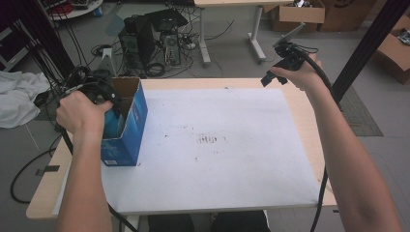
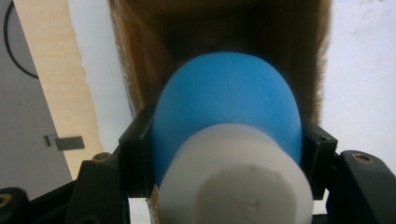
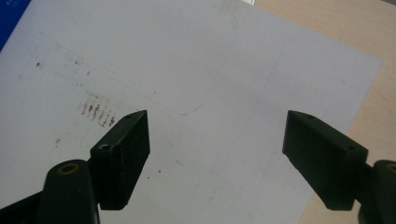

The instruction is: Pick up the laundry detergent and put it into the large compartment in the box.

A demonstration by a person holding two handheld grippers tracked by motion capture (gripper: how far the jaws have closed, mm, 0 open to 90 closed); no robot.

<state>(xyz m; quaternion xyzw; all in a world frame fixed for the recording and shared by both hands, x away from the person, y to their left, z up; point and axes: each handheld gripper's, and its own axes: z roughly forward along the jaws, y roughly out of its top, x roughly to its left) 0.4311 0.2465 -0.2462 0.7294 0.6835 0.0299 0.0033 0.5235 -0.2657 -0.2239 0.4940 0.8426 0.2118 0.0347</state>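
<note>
- My left hand-held gripper [image 2: 227, 154] is pinching a blue bottle with a white cap [image 2: 227, 135]; its black jaws press on the bottle's two sides, just behind the rounded blue shoulder.
- In the left gripper view the white cap points back at the camera and the blue body points forward, into the mouth of the box.
- From the high view I see the same left hand-held gripper [image 1: 107, 104] held at the open top of the blue cardboard box [image 1: 138, 121], with a bit of the bottle's blue showing just under my left hand [image 1: 80, 112].
- The box stands upright on the left part of the bench [image 1: 309, 121], on the white sheet [image 1: 217, 159] that covers most of the top. Its brown inside walls [image 2: 149, 51] rise around the bottle's far end; I can't tell how deep the bottle sits, nor whether anything else lies in the box.
- My right hand-held gripper [image 1: 278, 72] is held up over the far right corner of the bench, well apart from the box.
- In the right gripper view its jaws stand spread wide with nothing between them [image 3: 217, 154], the sheet's dark smudges [image 3: 97, 109] below.
</note>
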